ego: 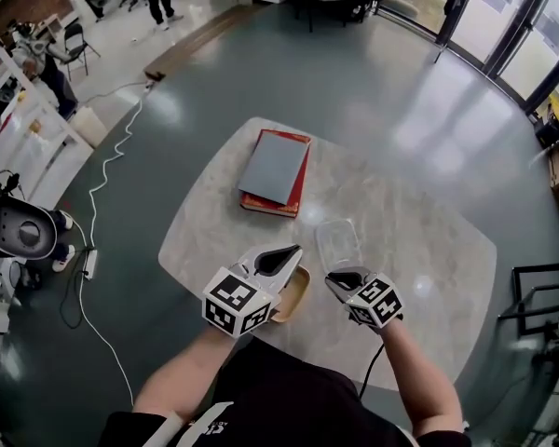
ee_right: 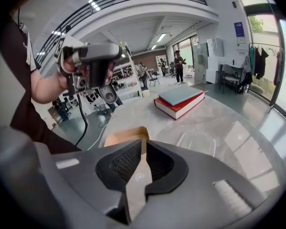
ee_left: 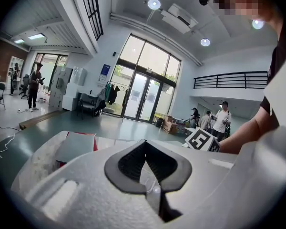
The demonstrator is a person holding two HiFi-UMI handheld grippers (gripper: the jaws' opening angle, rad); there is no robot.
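My left gripper (ego: 292, 251) (ee_left: 144, 142) is shut with nothing in it; its tips touch, hovering above a shallow tan tray (ego: 295, 298) at the table's near edge. My right gripper (ego: 341, 276) (ee_right: 144, 143) has its jaws drawn to a thin slit and holds nothing. It hangs just right of the tray (ee_right: 126, 135) and just short of a clear plastic container (ego: 338, 242) (ee_right: 199, 142). Farther back lies a grey book on a red book (ego: 275, 170) (ee_right: 179, 100) (ee_left: 75, 147).
The marble table (ego: 419, 250) stands on a grey-green floor. A white cable (ego: 102, 170) runs over the floor at the left, near white shelving (ego: 19, 138) and a black machine (ego: 19, 229). Several people stand far off. A black frame (ego: 540, 296) sits to the right.
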